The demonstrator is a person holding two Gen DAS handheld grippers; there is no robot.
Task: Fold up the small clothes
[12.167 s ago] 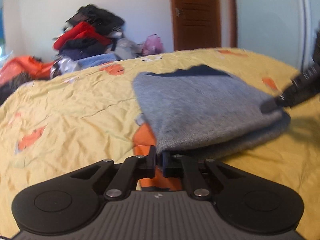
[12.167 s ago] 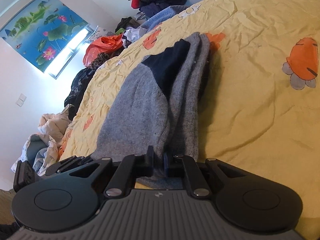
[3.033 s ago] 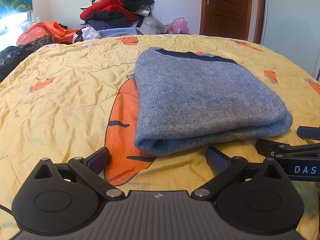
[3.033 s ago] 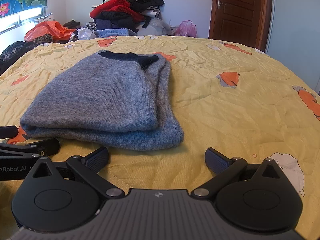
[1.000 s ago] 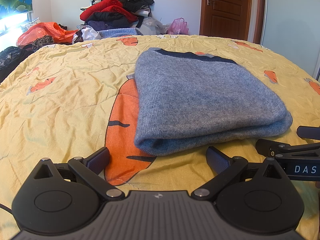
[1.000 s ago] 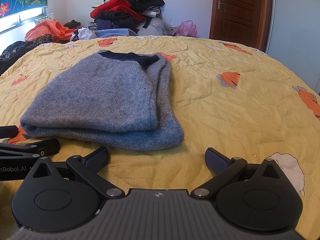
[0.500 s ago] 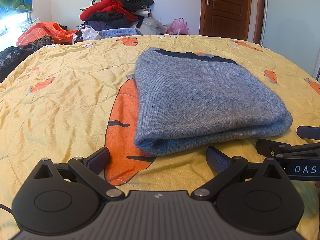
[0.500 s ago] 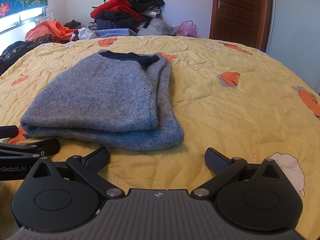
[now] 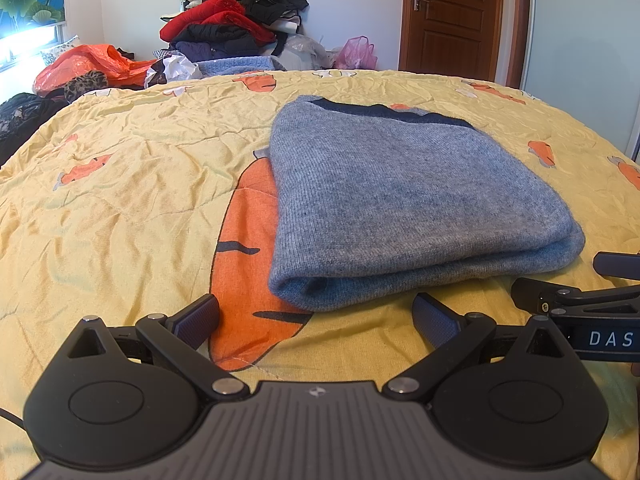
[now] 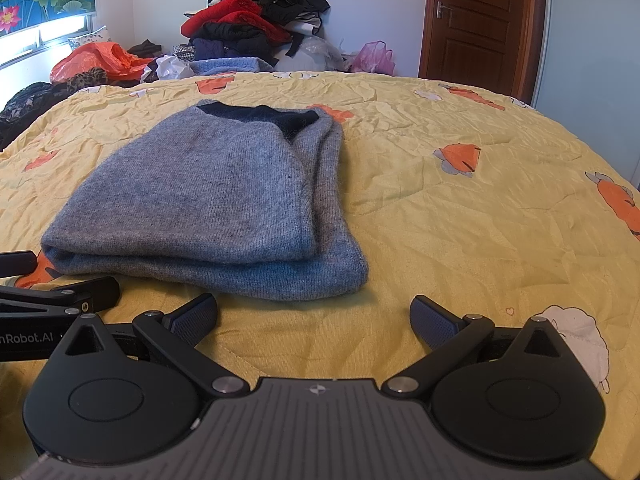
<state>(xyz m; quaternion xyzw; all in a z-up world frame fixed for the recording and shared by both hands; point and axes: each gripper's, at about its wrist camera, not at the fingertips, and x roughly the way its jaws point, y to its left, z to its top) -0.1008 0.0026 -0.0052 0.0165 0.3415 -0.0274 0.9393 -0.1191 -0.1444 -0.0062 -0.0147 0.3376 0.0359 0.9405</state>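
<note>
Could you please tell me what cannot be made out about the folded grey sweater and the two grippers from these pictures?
- Grey sweater: its underside and inner layers are hidden by its own top fold in both views, so the sleeves cannot be seen.
- Right gripper: in the left wrist view the right frame edge cuts it off.
- Left gripper: in the right wrist view the left frame edge cuts it off.

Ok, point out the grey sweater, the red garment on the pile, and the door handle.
grey sweater [image 9: 404, 196], left wrist view, middle of the folded top layer.
red garment [image 10: 236, 12], right wrist view, its upper fold on the pile.
door handle [image 10: 442, 9], right wrist view, the metal lever.
</note>
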